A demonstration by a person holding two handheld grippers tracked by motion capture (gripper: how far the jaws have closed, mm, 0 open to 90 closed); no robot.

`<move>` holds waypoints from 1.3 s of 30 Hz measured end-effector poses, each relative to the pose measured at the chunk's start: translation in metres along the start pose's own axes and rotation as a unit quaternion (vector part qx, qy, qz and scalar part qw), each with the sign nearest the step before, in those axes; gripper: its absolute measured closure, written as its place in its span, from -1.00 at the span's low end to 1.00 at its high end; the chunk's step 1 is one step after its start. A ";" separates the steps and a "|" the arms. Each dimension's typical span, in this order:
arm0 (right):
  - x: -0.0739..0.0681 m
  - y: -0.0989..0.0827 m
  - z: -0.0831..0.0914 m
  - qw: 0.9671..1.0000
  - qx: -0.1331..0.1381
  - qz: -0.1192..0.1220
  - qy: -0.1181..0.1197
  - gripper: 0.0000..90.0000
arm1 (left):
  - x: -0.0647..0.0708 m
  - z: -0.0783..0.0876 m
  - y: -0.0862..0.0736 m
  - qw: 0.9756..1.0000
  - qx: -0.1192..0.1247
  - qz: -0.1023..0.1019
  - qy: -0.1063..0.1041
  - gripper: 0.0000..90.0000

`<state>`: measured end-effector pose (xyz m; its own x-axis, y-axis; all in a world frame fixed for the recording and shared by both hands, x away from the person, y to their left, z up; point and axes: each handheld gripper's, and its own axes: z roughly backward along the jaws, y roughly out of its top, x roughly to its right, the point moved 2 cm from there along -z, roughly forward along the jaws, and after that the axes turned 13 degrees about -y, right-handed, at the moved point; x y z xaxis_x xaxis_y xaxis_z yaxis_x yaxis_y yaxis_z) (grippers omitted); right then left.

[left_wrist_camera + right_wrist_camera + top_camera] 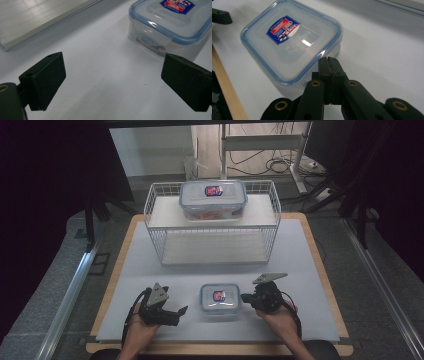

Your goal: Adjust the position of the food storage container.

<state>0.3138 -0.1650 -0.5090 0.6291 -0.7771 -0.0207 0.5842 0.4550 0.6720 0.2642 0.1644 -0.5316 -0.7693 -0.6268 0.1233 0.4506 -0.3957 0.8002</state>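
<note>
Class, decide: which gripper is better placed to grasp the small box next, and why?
Left, probably. The left gripper stands open beside the small box, while the right gripper, though right at the box's edge, is shut.

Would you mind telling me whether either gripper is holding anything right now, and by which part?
Nothing is held. The left gripper is open over bare table beside the small container; the right gripper is shut on nothing at its edge.

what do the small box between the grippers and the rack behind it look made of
Small box: likely clear glossy plastic; the contents show through its wall and its lid glints, edged by a blue seal. Rack: probably white-coated metal wire, shown by its thin grid sides.
</note>
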 end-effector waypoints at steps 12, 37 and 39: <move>0.001 -0.004 0.005 1.000 0.006 0.027 -0.014 0.78 | -0.003 0.003 -0.001 1.000 -0.006 0.003 0.004 -0.88; 0.045 -0.026 0.012 0.996 0.046 0.046 -0.058 -0.82 | -0.009 -0.005 -0.009 0.999 -0.039 0.003 -0.014 -0.90; 0.047 -0.026 0.012 0.996 0.047 0.040 -0.058 -0.83 | -0.009 -0.005 -0.009 0.999 -0.038 0.007 -0.014 -0.90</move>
<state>0.3217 -0.2184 -0.5187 0.6054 -0.7873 0.1173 0.4810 0.4793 0.7342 0.2690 0.1701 -0.5422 -0.7753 -0.6132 0.1515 0.4932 -0.4378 0.7517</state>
